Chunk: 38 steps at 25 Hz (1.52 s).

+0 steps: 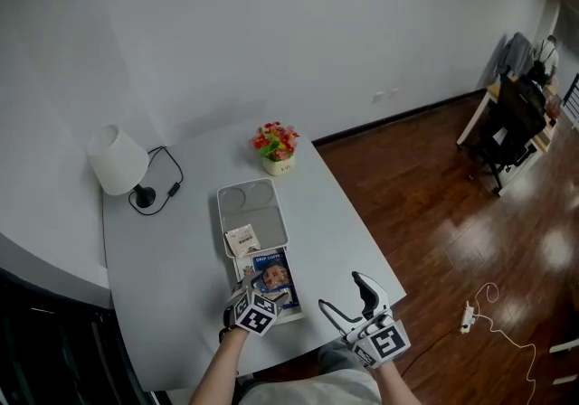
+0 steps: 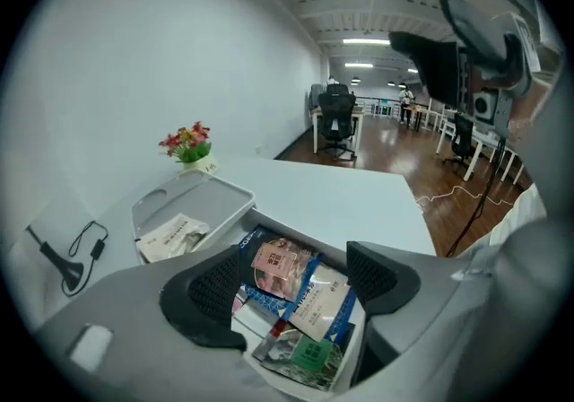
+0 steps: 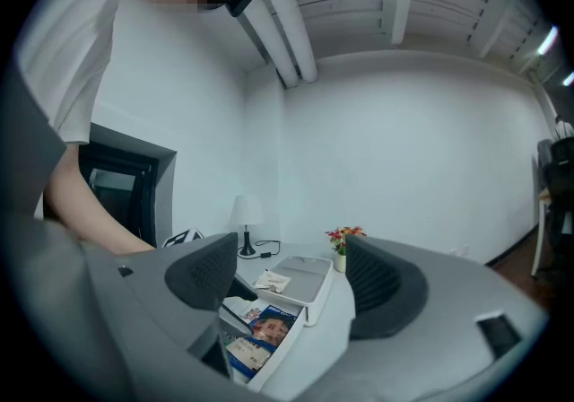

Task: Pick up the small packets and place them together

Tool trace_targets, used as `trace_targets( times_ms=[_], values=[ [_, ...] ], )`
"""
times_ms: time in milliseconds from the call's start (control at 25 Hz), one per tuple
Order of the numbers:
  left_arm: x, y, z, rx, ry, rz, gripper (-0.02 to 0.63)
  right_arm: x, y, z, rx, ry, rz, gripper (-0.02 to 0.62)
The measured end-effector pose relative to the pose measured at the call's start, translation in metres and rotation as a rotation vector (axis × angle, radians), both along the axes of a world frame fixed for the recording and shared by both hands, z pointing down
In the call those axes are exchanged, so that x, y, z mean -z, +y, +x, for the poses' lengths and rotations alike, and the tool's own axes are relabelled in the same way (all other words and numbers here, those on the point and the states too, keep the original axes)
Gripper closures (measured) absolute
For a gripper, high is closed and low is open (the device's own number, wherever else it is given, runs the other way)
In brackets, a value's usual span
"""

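Note:
A shallow white box near the table's front holds several small packets: a pink one on a blue one, a pale one and a green one. My left gripper hangs over this box, pointing down, open, with the packets showing between its pads and none touched. One more pale packet lies in the grey tray just beyond the box. My right gripper is open and empty at the table's front right, pointing level across the table.
A white lamp with its cord stands at the back left. A small pot of flowers sits behind the tray. To the right is wooden floor, with desks and chairs farther off.

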State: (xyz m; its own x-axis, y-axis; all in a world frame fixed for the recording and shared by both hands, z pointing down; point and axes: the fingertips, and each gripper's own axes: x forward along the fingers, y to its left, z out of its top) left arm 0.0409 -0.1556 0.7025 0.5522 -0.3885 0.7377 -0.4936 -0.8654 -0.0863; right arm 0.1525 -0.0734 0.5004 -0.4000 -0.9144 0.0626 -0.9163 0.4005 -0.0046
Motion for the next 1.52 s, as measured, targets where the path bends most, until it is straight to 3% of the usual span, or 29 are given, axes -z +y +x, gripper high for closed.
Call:
trace_targets(
  times_ms=[360, 640, 880, 1520],
  values=[
    [-0.056, -0.033, 0.010, -0.074, -0.187, -0.100, 0.252, -0.007, -0.003, 0.016, -0.021, 0.030, -0.027, 0.224],
    [-0.072, -0.034, 0.011, -0.093, -0.251, -0.147, 0.283, -0.010, -0.001, 0.016, -0.017, 0.044, -0.039, 0.224],
    [-0.063, -0.034, 0.009, -0.120, -0.289, -0.060, 0.427, -0.010, 0.000, 0.013, -0.019, 0.056, -0.034, 0.224],
    [0.025, -0.004, -0.006, -0.095, -0.127, 0.066, 0.453, 0.002, -0.003, -0.016, 0.040, 0.028, 0.000, 0.224]
  ],
)
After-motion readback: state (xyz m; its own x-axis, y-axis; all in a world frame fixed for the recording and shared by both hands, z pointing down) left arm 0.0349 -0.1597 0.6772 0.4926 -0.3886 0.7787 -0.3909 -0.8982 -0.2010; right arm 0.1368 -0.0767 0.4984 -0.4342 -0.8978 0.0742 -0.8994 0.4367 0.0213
